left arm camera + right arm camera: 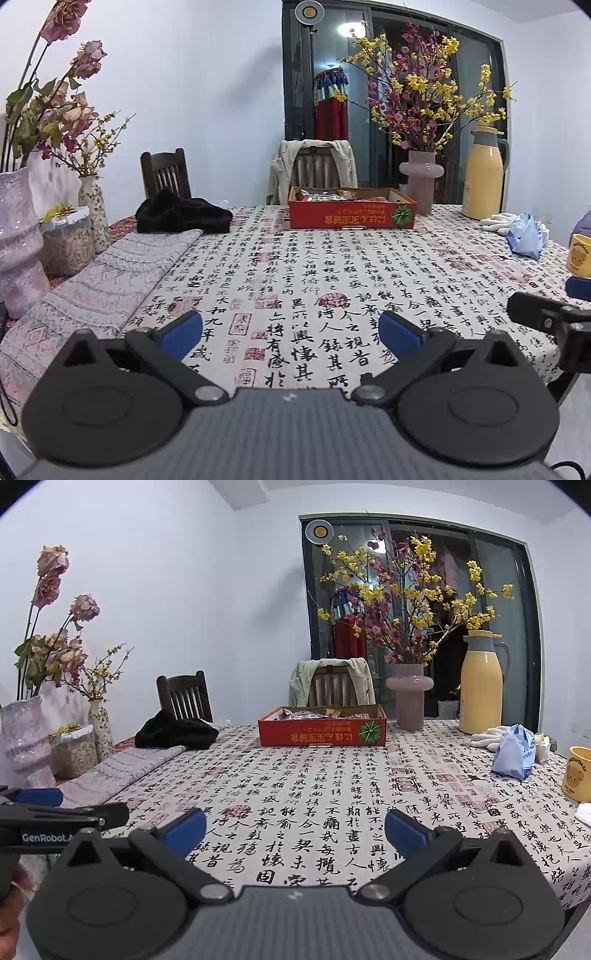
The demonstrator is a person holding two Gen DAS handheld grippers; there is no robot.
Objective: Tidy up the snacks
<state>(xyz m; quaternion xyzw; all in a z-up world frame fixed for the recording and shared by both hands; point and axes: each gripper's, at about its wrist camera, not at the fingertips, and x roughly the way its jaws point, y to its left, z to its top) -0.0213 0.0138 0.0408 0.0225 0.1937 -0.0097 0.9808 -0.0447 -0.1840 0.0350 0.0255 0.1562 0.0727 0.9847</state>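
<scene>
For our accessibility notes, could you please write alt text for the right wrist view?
The open right claw hovers empty over a calligraphy-print tablecloth, facing a red snack box at the far edge. A yellow thermos and blue bag sit right; the left claw shows at left.

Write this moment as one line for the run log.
left gripper: open, empty, above tablecloth | right gripper: open, empty | red snack box: far side of table, wrapped snacks inside | contact: none
</scene>
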